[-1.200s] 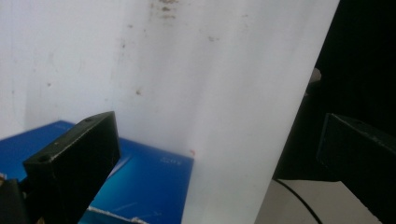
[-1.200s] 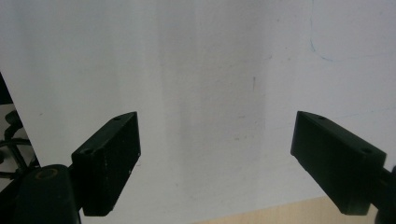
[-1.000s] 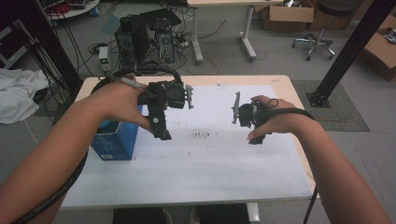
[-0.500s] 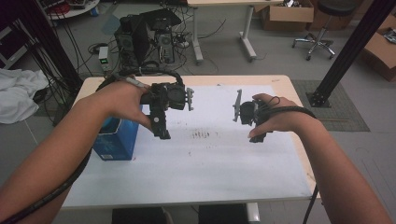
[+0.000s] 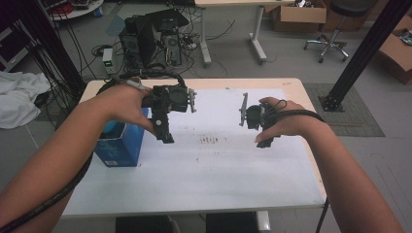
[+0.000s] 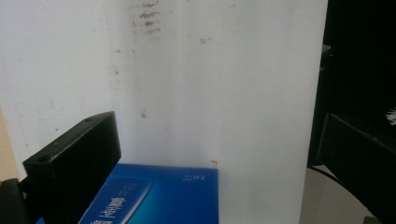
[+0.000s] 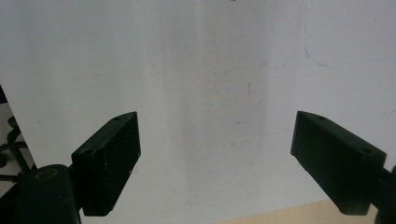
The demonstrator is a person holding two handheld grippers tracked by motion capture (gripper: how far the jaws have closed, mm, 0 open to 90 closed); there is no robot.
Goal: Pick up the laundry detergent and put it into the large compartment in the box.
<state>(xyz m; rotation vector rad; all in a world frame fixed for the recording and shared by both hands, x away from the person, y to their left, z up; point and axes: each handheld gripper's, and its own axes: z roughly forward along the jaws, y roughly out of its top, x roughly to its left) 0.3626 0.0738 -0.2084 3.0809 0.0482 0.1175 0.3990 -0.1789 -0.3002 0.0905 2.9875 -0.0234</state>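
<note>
Standing at the table's [image 5: 291,194] left edge, a blue box [image 5: 119,145] sat under the left gripper [image 5: 165,131], whose jaws were spread wide, empty. Well apart, the right gripper [image 5: 257,128] hovered over white paper [image 5: 218,165], jaws also wide apart.

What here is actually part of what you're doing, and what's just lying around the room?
Likely part of the job:
left hand-held gripper, open
right hand-held gripper, open
blue box
white sheet on the table

Just lying about:
computer tower
office chair
cardboard box
white cloth
</note>
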